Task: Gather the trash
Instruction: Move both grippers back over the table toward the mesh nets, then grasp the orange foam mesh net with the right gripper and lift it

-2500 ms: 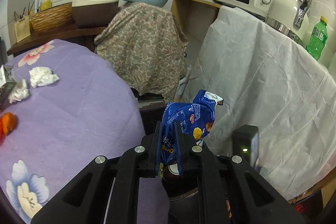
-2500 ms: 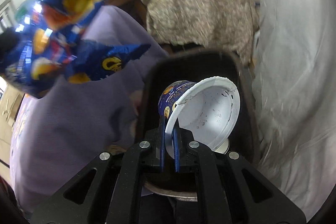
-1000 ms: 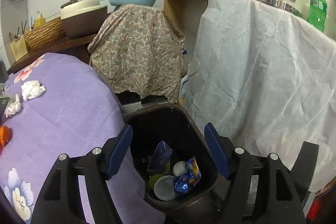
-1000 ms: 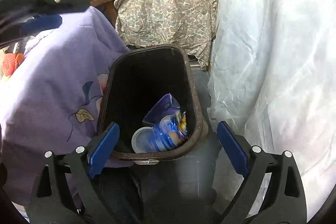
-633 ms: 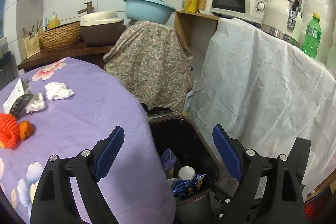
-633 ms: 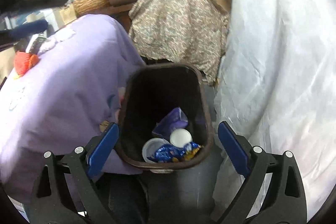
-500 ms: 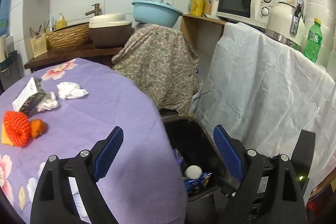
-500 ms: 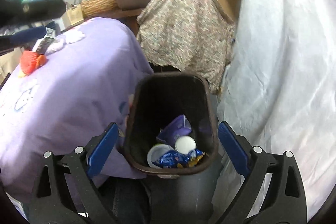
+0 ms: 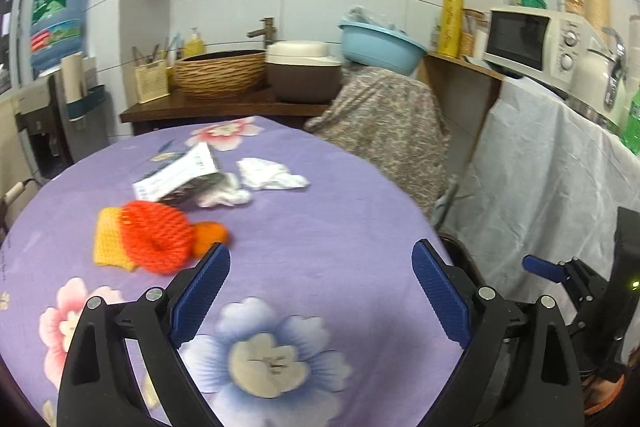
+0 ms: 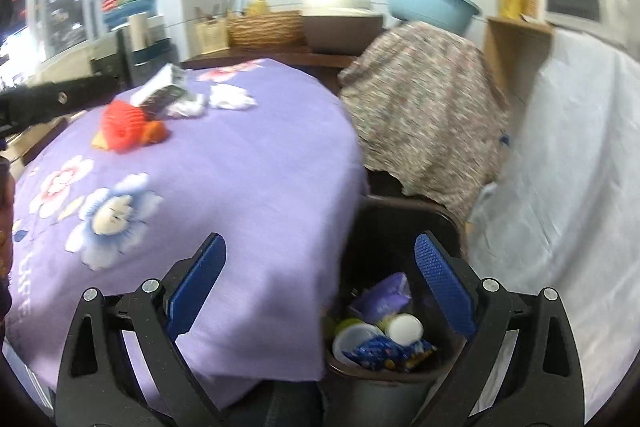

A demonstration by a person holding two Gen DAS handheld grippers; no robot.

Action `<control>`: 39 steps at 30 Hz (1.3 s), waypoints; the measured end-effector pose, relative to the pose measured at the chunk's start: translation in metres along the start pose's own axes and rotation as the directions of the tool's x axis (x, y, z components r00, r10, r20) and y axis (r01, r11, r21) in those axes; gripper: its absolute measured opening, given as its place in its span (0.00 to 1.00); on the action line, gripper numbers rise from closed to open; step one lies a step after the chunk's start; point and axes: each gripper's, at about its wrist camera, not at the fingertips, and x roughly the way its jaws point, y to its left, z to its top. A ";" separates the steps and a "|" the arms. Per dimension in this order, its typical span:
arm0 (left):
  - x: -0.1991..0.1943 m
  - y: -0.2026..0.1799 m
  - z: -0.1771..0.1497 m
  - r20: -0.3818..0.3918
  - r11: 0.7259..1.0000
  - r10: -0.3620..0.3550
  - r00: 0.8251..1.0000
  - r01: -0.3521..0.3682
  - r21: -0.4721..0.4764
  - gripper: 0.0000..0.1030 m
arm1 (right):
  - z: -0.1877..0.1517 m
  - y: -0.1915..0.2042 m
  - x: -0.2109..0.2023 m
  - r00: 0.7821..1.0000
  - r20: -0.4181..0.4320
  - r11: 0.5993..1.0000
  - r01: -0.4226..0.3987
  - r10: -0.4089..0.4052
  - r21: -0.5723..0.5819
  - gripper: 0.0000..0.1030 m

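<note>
My left gripper (image 9: pixel 320 291) is open and empty above the purple flowered tablecloth (image 9: pixel 320 235). Ahead of it lie an orange foam net (image 9: pixel 156 237) with an orange piece (image 9: pixel 210 237), a yellow sponge (image 9: pixel 106 243), a crumpled carton (image 9: pixel 180 177) and white tissues (image 9: pixel 272 177). My right gripper (image 10: pixel 320 287) is open and empty over the table's edge and the dark trash bin (image 10: pixel 400 223). The bin holds a blue snack bag (image 10: pixel 380 349), a purple wrapper (image 10: pixel 382 293) and white cups (image 10: pixel 404 327). The same table litter shows far left in the right wrist view (image 10: pixel 124 129).
A cloth-covered stand (image 9: pixel 392 123) and a white-draped counter (image 9: pixel 552 167) with a microwave (image 9: pixel 532 41) stand right of the table. A wooden counter holds a wicker basket (image 9: pixel 220 73) and a brown pot (image 9: pixel 304 77). A water bottle (image 9: pixel 54 17) stands far left.
Both grippers let go of the snack bag and the cup into the bin and opened. Both then swung left and up from the bin toward the table.
</note>
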 end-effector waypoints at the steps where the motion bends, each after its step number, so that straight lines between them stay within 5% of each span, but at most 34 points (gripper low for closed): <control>1: -0.002 0.012 0.000 -0.001 1.000 0.023 1.000 -0.023 -0.011 0.89 | 0.006 0.008 0.001 1.000 0.005 1.000 -0.018 0.018 -0.016 0.91; 20: -0.019 0.161 -0.031 -0.077 0.943 0.263 0.962 -0.273 -0.190 0.89 | 0.069 0.126 0.043 0.961 -0.051 0.946 -0.275 0.270 -0.170 0.91; 35: -0.014 0.199 -0.044 -0.096 0.928 0.253 0.963 -0.270 -0.256 0.89 | 0.108 0.203 0.109 0.910 -0.138 0.887 -0.413 0.391 -0.209 0.90; 39: -0.015 0.208 -0.048 -0.102 0.922 0.245 0.964 -0.264 -0.282 0.89 | 0.113 0.231 0.129 0.914 -0.151 0.878 -0.405 0.377 -0.257 0.83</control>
